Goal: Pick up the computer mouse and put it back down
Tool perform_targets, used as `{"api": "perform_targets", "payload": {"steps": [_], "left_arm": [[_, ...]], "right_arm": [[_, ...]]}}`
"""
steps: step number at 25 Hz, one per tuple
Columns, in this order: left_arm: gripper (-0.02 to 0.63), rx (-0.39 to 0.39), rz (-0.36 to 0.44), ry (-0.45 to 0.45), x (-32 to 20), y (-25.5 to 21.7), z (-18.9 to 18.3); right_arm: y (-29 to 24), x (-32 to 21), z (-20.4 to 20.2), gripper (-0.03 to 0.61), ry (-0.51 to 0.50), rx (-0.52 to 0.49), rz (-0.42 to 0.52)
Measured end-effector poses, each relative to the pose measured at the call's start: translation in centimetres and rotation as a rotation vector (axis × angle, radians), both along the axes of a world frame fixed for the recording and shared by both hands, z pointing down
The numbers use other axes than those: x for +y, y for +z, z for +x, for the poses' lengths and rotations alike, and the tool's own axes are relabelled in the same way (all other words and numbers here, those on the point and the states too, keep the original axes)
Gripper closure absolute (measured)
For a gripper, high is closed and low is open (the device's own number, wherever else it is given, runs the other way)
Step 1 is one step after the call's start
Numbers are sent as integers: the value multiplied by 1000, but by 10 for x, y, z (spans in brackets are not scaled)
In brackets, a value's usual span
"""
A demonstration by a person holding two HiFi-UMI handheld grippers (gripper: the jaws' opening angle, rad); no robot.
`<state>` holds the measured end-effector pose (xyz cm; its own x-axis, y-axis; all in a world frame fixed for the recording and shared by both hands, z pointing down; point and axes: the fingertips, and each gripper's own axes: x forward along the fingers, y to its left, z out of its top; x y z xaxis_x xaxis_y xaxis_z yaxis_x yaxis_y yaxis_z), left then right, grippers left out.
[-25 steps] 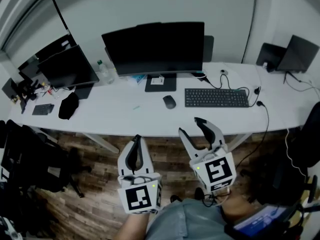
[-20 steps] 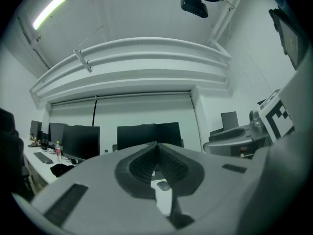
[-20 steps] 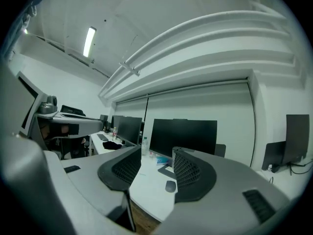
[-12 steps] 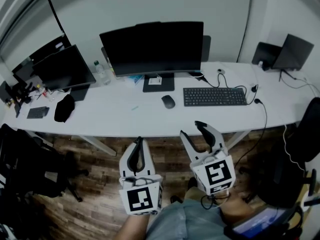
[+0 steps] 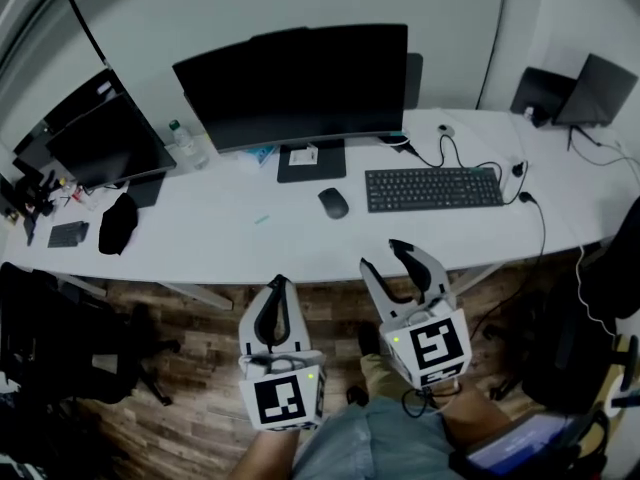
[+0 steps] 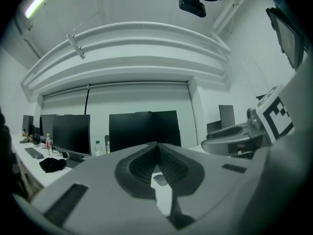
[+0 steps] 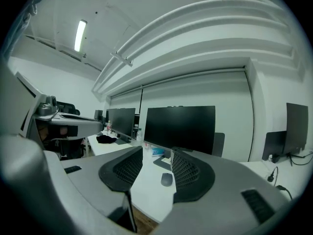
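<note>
Right claw (image 5: 385, 255) has just been closing, empty — mouse (image 5: 334, 203) untouched.

I log: desk (image 5: 200, 238) top, smooth matt white; floor (image 5: 190, 328), wood-grain planks; mouse (image 5: 334, 203), smooth dark plastic; monitor (image 5: 290, 88) screen, black.

Grey left hand-held gripper (image 6: 156, 147): jaw tips together. Framed in gap beneath tips: dark oval computer mouse (image 6: 160, 179) lying on white worktop (image 6: 160, 196). Behind: wide black monitor (image 6: 144, 129), smaller black monitor (image 6: 71, 133) to its left. Crumpled black cloth (image 6: 51, 164) on worktop, far left.
</note>
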<state>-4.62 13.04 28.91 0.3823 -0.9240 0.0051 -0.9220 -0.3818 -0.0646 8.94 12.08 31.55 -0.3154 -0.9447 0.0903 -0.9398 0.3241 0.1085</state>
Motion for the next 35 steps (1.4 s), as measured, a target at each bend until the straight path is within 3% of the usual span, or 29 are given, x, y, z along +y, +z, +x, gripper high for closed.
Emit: {"api": "perform_targets", "payload": {"steps": [11, 17, 26, 35], "left_arm": [[609, -60, -77, 17, -107, 24, 36], [609, -97, -56, -16, -155, 11, 46], [609, -90, 11, -54, -183, -12, 57], [609, -65, 39, -121, -192, -21, 37]], "right_arm": [[33, -111, 29, 383, 0, -46, -91], [29, -161, 38, 385, -21, -76, -89], [5, -206, 49, 385, -56, -91, -29], [-11, -227, 35, 383, -114, -57, 12]]}}
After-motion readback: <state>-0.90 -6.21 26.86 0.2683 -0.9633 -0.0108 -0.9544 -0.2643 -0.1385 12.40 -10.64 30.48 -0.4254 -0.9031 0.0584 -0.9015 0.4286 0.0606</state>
